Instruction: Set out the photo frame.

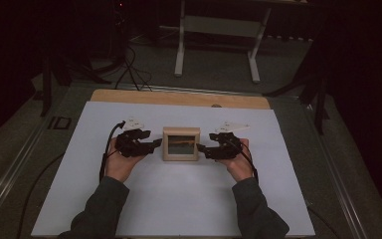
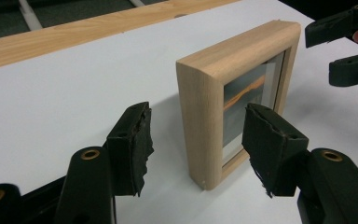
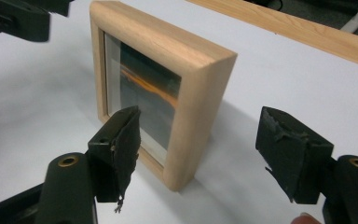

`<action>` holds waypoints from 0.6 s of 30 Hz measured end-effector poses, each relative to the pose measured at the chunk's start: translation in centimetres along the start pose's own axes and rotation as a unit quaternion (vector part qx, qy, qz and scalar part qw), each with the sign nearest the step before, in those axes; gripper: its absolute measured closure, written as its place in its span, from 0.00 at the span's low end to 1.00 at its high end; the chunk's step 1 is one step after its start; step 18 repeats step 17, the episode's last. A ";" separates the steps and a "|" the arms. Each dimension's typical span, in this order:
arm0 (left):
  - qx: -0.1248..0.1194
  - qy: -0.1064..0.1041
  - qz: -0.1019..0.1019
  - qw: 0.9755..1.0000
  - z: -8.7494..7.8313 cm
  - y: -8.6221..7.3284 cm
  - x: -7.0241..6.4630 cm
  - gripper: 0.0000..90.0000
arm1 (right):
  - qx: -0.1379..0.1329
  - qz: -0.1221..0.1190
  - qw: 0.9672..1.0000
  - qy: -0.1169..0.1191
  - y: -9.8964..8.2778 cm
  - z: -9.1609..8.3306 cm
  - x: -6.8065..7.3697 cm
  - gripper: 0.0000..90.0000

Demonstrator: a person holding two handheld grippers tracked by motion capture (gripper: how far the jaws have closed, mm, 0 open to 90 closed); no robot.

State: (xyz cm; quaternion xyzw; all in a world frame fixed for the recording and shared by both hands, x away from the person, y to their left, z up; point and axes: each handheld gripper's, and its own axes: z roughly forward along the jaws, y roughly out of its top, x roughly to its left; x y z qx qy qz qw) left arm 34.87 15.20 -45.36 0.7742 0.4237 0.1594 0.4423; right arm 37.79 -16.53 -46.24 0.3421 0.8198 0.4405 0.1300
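Standing upright at the middle of the white sheet (image 1: 189, 199), the wooden frame (image 1: 181, 144) shows a dim picture behind glass, too dark to make out. The left gripper (image 1: 155, 145) sits at the frame's 9 o'clock, its jaws spread wide about the frame's edge with clear gaps, gripping nothing. The right gripper (image 1: 202, 149), at 3 o'clock, is likewise released around the opposite edge. Both hands rest low on the sheet, forearms entering from 6 o'clock, sleeves cut off below.
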 end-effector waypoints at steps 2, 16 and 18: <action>-0.002 0.001 0.001 1.000 -0.4 -0.2 0.0 0.47 | 0.004 -0.003 1.000 -0.004 -0.1 -0.3 0.0 0.33; 0.008 0.019 -0.001 1.000 -3.3 -2.9 1.2 0.46 | 0.022 -0.009 1.000 -0.020 -2.0 -2.6 -0.6 0.32; 0.009 0.022 -0.001 1.000 -3.5 -3.1 1.3 0.46 | 0.022 -0.009 1.000 -0.020 -2.1 -2.8 -0.6 0.32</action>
